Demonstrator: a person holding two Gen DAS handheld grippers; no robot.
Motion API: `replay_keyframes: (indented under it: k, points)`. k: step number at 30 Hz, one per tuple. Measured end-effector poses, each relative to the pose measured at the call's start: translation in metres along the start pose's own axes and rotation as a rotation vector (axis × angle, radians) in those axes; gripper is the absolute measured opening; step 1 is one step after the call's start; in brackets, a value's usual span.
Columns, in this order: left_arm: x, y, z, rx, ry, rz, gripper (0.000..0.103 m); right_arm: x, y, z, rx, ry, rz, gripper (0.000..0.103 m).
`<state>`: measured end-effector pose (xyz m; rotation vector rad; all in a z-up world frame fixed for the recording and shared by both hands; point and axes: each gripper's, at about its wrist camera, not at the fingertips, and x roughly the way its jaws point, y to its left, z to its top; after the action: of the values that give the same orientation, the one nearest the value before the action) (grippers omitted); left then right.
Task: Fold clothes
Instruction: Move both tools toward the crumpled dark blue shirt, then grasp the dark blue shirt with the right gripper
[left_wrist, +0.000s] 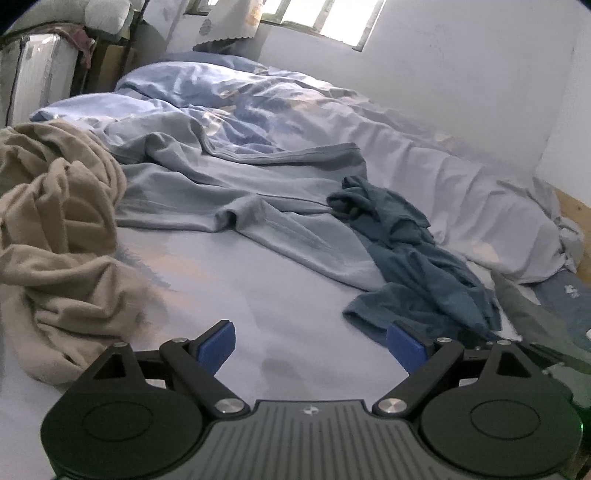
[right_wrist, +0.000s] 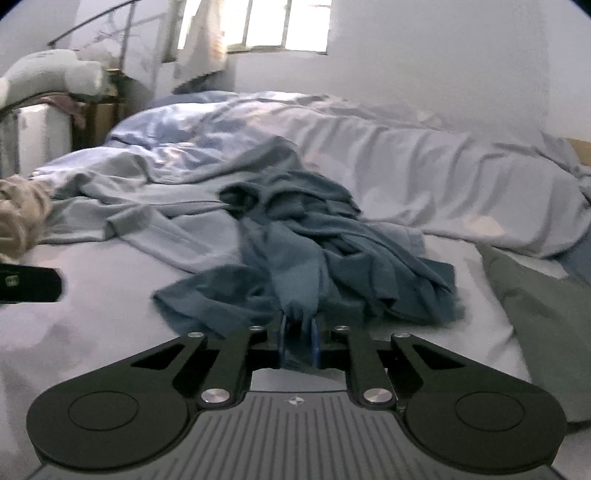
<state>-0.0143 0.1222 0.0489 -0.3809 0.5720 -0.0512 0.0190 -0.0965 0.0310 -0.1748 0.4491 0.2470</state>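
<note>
A crumpled dark blue garment (right_wrist: 314, 251) lies on the pale bed sheet (right_wrist: 92, 332), straight ahead in the right wrist view. My right gripper (right_wrist: 299, 332) is shut on its near edge, with a fold of the blue cloth pinched between the narrow jaws. In the left wrist view the same dark blue garment (left_wrist: 417, 266) lies to the right. My left gripper (left_wrist: 312, 347) hovers open over bare sheet (left_wrist: 258, 295), nothing between its blue pads (left_wrist: 218, 347). A light blue garment (left_wrist: 258, 206) is spread out behind, partly under the dark one.
A beige garment (left_wrist: 55, 229) is heaped at the left. A grey-green cloth (right_wrist: 546, 314) lies at the right. A rumpled blue-and-white duvet (left_wrist: 240, 103) fills the far side of the bed, along the white wall (left_wrist: 480, 74). Furniture stands at the back left.
</note>
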Motion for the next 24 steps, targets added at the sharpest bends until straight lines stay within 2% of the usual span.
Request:
replay_keyframes:
  k: [6, 10, 12, 14, 17, 21, 22, 24]
  points:
    - [0.000, -0.010, 0.001, -0.013, -0.008, -0.070, 0.092, -0.013, 0.010, -0.001, -0.060, -0.017, 0.067, 0.007]
    - [0.006, -0.016, 0.003, -0.033, 0.021, -0.083, 0.092, -0.025, 0.008, -0.001, -0.081, -0.034, 0.125, 0.004]
    - [0.009, -0.018, 0.005, -0.054, 0.038, -0.105, 0.092, -0.033, 0.005, -0.002, -0.086, -0.044, 0.153, 0.000]
    - [0.012, -0.022, 0.006, -0.058, 0.040, -0.129, 0.092, -0.042, 0.005, -0.003, -0.101, -0.053, 0.183, 0.000]
    - [0.015, -0.032, 0.004, -0.037, 0.030, -0.144, 0.092, -0.048, 0.005, -0.008, -0.117, -0.046, 0.182, 0.000]
    - [0.017, -0.038, -0.002, -0.023, 0.034, -0.130, 0.092, -0.046, 0.002, -0.014, -0.122, -0.027, 0.158, 0.001]
    - [0.018, -0.037, -0.003, -0.027, 0.036, -0.123, 0.092, -0.045, 0.001, -0.015, -0.121, -0.022, 0.149, 0.002]
    - [0.019, -0.034, -0.004, -0.038, 0.039, -0.113, 0.092, -0.042, 0.000, -0.013, -0.121, -0.025, 0.136, 0.012]
